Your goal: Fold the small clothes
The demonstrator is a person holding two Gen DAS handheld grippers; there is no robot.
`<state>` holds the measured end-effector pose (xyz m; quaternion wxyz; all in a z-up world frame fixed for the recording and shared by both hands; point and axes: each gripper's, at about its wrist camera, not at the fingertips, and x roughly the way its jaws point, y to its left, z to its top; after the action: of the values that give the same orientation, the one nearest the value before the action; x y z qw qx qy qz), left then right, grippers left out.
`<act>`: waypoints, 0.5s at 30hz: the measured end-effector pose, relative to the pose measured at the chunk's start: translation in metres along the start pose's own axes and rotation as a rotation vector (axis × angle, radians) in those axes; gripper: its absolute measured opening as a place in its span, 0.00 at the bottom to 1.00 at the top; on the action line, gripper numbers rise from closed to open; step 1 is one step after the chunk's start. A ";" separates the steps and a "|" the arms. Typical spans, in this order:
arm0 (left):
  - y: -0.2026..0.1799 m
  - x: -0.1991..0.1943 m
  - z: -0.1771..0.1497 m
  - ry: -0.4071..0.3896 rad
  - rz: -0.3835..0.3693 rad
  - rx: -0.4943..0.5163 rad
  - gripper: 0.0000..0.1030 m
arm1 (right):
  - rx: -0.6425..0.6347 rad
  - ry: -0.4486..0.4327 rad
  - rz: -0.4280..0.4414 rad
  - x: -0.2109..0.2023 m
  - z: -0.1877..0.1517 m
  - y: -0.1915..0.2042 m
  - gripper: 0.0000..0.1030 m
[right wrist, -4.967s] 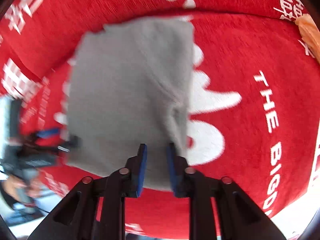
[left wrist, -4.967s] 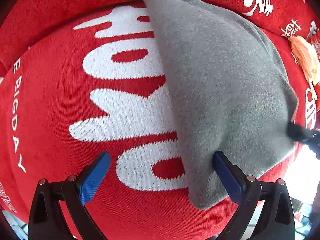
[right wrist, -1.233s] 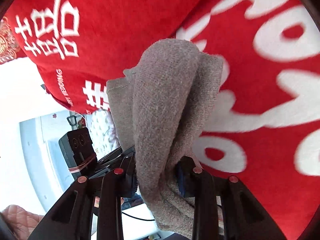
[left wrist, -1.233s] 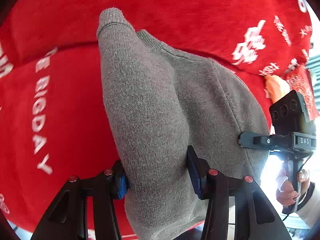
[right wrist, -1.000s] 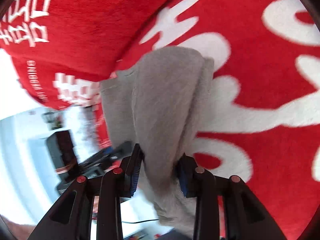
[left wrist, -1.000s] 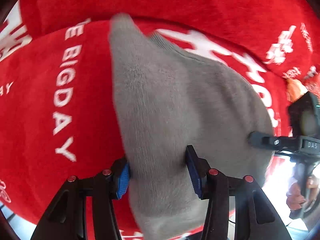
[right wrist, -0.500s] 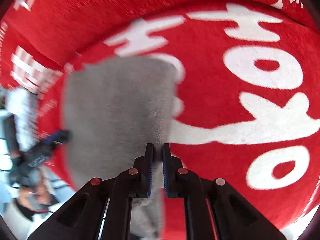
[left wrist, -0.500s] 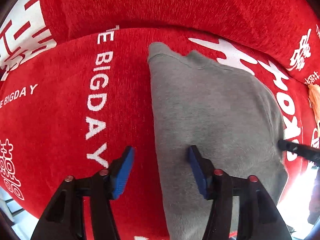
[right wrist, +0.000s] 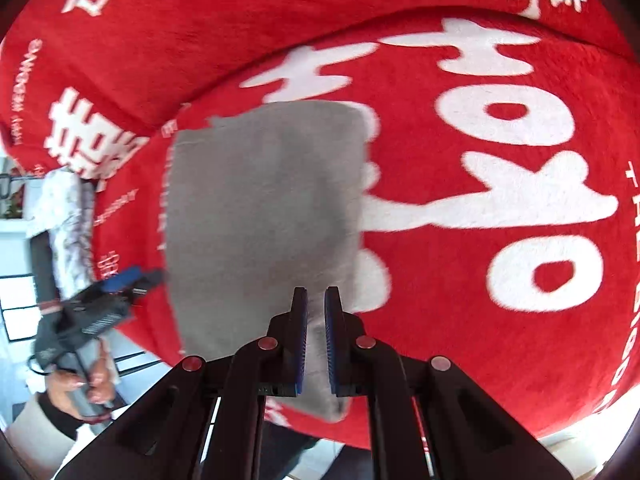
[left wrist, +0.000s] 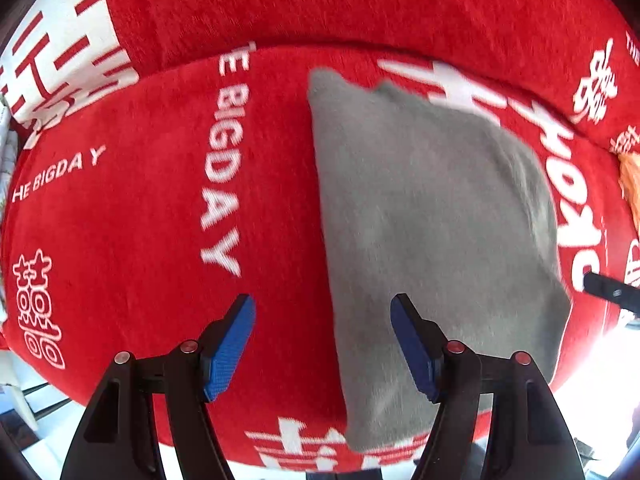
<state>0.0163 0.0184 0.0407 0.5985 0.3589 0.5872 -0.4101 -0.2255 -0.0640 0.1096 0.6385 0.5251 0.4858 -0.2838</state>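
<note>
Red cover (left wrist: 140,220) reads "BIGDAY"; folded grey garment (left wrist: 420,208) centre-right. Left gripper (left wrist: 322,344) points down, jaws opening, nothing pinched. Right gripper (right wrist: 316,340) closed, empty.

A grey knitted garment (left wrist: 432,216) lies folded into a flat rectangular bundle on the red cover (left wrist: 160,220).

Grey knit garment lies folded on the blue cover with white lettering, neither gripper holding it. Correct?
Not quite: the plush cover is red, not blue, as the left wrist view shows. The grey knit garment does lie folded on it, held by neither gripper.
</note>
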 end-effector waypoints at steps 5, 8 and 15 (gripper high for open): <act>-0.002 0.015 -0.012 0.022 0.011 -0.049 0.77 | -0.054 0.043 -0.063 0.036 -0.011 0.026 0.09; 0.000 0.017 -0.011 0.030 0.007 -0.058 0.78 | -0.026 0.067 -0.101 0.054 -0.012 0.011 0.04; -0.004 0.015 -0.010 0.027 0.023 -0.046 0.78 | -0.049 0.077 -0.117 0.055 -0.013 0.014 0.03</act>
<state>0.0083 0.0249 0.0256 0.6033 0.3573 0.6002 -0.3847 -0.1975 -0.0397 0.0650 0.6145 0.4905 0.5465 -0.2883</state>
